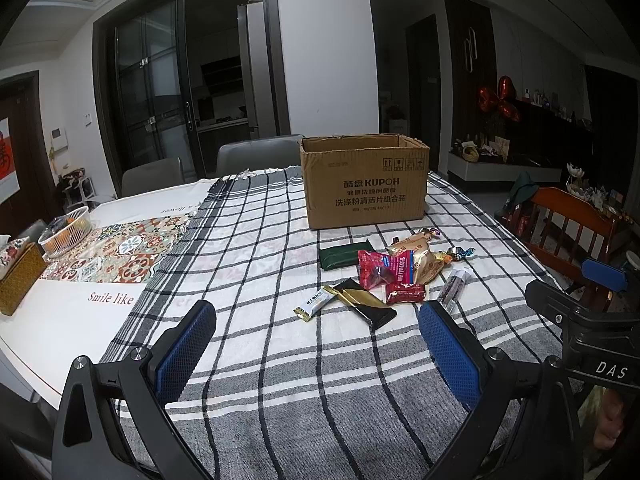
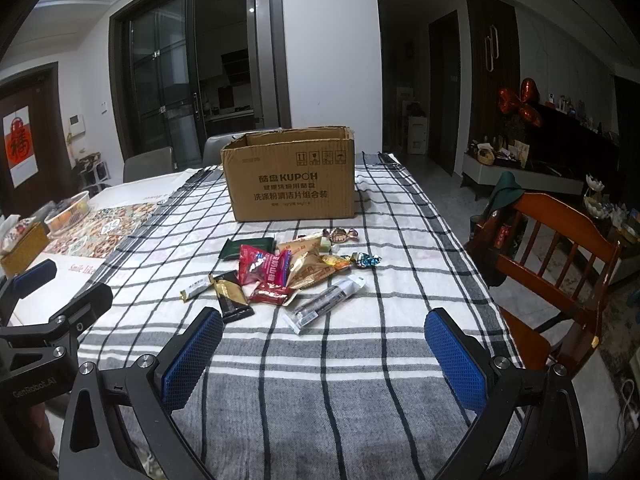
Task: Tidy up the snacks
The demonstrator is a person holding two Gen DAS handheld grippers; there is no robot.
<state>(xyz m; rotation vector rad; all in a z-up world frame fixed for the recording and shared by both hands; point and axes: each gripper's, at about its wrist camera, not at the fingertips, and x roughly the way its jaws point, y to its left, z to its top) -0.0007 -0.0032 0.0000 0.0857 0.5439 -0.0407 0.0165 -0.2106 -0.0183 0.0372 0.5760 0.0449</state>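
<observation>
The cardboard box point(image 2: 289, 176) stands open-topped on the checked cloth point(image 2: 400, 248) covering the desk. Just in front of the box lies the snack pile point(image 2: 280, 270), with a clear sachet point(image 2: 326, 306) at its near right edge. The left gripper point(image 1: 316, 350) and right gripper point(image 2: 324, 356) both hover nearer than the pile, fingers spread wide and empty.

Snacks point(image 2: 288, 268) heaped on cloth point(image 2: 400, 280), just before box point(image 2: 290, 174); basket point(image 1: 66, 232) far left; chair point(image 2: 552, 256) right.
</observation>
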